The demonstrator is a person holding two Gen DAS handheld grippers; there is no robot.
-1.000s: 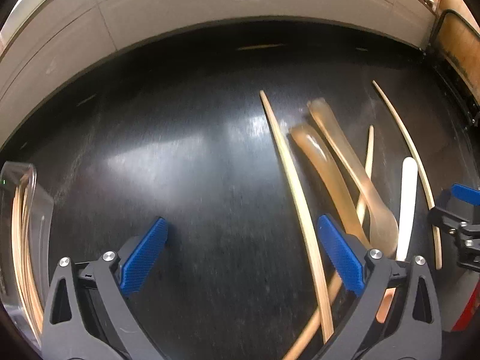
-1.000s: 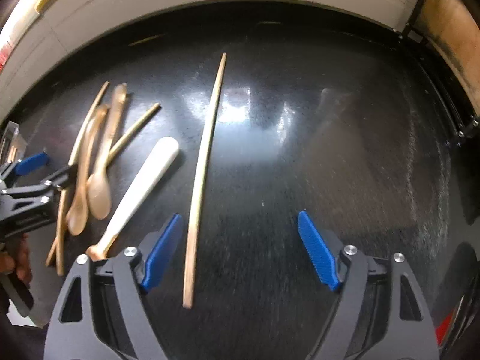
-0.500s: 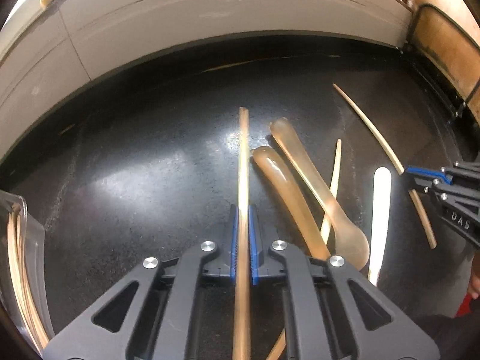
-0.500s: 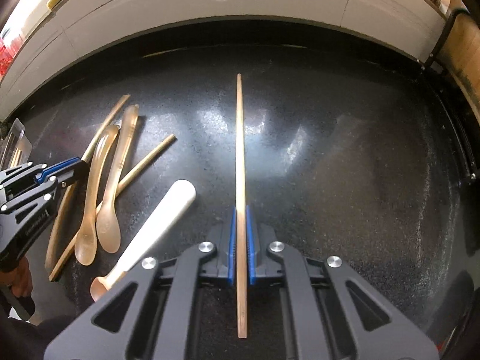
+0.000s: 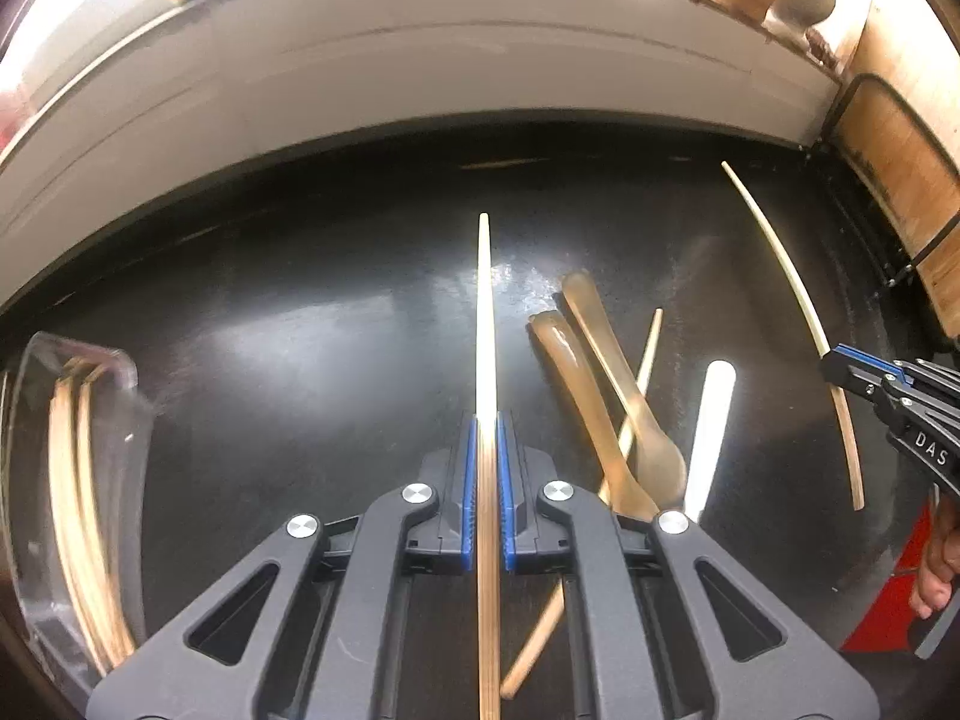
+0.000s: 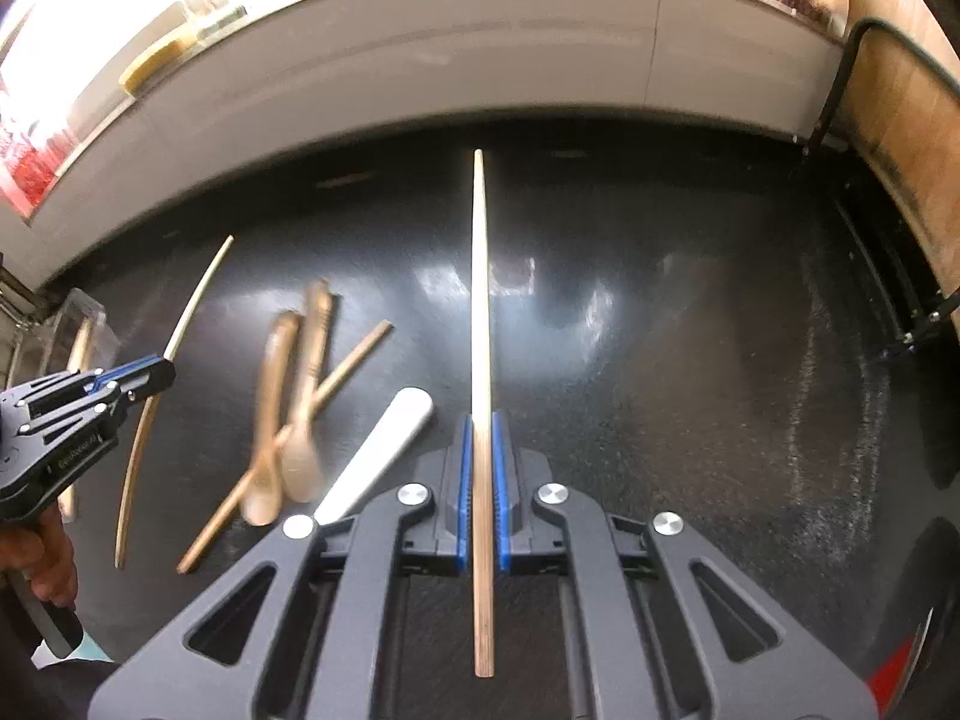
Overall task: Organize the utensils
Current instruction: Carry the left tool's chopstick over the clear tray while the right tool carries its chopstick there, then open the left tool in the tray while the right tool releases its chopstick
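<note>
Your right gripper (image 6: 480, 420): clamped on a long wooden chopstick (image 6: 478, 300), tip aimed at the counter's far edge.
Your left gripper (image 6: 153, 375): at the left edge, pinching a second chopstick (image 6: 186, 318).
Loose pile: two translucent spoons (image 6: 300, 396), a wooden stick (image 6: 348, 369) and a white utensil (image 6: 384, 444) lie left of your held chopstick.
Counter (image 6: 690, 360): black and glossy; its right half is bare.
Clear container (image 6: 78, 324): far left corner.
</note>
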